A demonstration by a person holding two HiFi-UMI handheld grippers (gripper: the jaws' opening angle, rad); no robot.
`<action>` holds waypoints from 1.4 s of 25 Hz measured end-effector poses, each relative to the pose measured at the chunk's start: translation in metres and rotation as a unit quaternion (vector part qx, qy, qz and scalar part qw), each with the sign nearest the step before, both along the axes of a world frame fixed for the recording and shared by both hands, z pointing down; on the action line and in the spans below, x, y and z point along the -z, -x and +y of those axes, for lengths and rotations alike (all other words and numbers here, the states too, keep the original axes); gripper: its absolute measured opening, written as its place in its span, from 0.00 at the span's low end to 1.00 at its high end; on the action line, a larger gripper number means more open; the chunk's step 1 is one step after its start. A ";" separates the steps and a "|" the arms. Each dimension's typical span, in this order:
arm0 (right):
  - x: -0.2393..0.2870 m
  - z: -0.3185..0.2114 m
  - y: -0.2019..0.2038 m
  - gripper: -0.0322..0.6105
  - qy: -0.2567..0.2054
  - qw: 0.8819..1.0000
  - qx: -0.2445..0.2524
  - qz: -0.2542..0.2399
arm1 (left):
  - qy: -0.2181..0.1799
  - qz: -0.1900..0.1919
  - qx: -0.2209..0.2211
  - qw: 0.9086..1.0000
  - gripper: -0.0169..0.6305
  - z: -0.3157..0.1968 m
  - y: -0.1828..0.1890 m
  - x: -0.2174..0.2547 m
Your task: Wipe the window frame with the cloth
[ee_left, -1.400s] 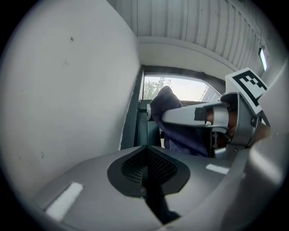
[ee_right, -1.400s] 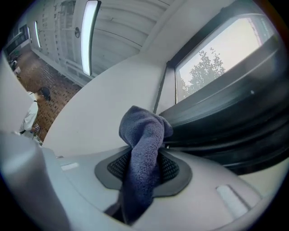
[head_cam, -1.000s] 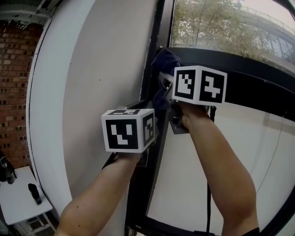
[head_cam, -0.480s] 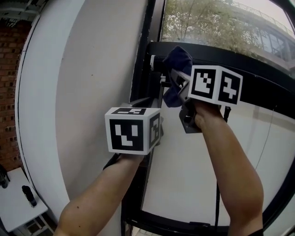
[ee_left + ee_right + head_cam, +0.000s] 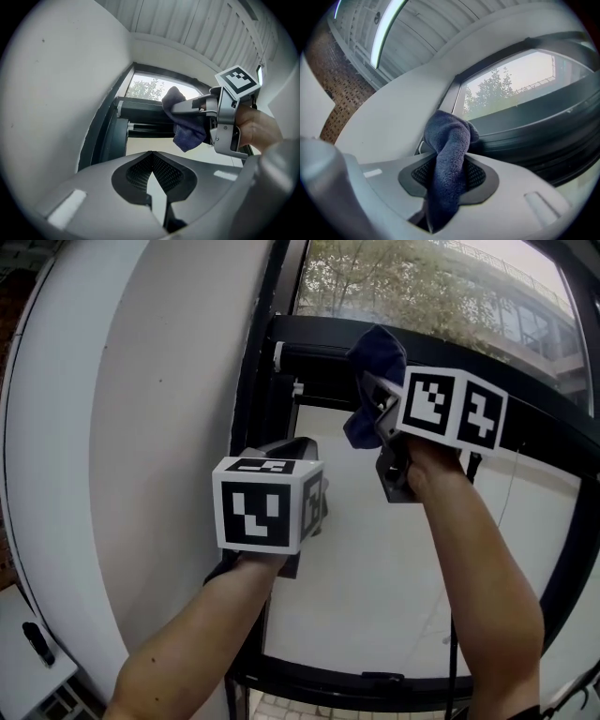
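The dark blue cloth (image 5: 380, 348) is bunched in my right gripper (image 5: 373, 395), which is shut on it. The cloth's top rests against the black horizontal bar of the window frame (image 5: 319, 338), a little right of the frame's left upright (image 5: 255, 390). In the right gripper view the cloth (image 5: 449, 154) hangs through the jaws, with the frame bar (image 5: 534, 126) just behind. My left gripper (image 5: 300, 446) is lower and to the left, by the upright, shut with nothing in it. From its own view the cloth (image 5: 187, 131) and the right gripper (image 5: 225, 124) hang ahead.
A curved white wall (image 5: 141, 427) runs along the frame's left side. Trees show through the upper glass (image 5: 403, 277). Below the bar lies a pale pane (image 5: 375, 568), closed by the frame's bottom rail (image 5: 375, 681). A small white table (image 5: 28, 662) sits far down left.
The right gripper has carried the cloth rightwards along the horizontal bar, away from the frame's corner. The left gripper has stayed beside the upright, still shut.
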State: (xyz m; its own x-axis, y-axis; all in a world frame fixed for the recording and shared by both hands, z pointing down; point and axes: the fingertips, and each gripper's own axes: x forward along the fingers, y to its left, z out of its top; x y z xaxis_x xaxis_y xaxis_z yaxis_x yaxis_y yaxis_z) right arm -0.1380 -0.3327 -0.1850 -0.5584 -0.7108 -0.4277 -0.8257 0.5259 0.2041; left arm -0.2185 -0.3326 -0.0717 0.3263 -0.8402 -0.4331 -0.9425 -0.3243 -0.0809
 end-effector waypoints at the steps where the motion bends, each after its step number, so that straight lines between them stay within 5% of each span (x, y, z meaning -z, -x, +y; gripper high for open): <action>1: 0.002 0.000 -0.006 0.24 0.001 1.000 -0.004 -0.004 | 0.000 -0.001 -0.001 1.000 0.02 0.000 -0.002 0.001; 14: 0.002 0.002 -0.077 0.24 -0.023 0.999 -0.025 0.009 | -0.020 0.001 0.007 1.000 0.02 -0.002 -0.066 0.017; 35: 0.006 0.022 -0.226 0.24 -0.042 0.998 -0.043 0.008 | -0.038 -0.029 -0.009 0.999 0.02 0.013 -0.222 0.027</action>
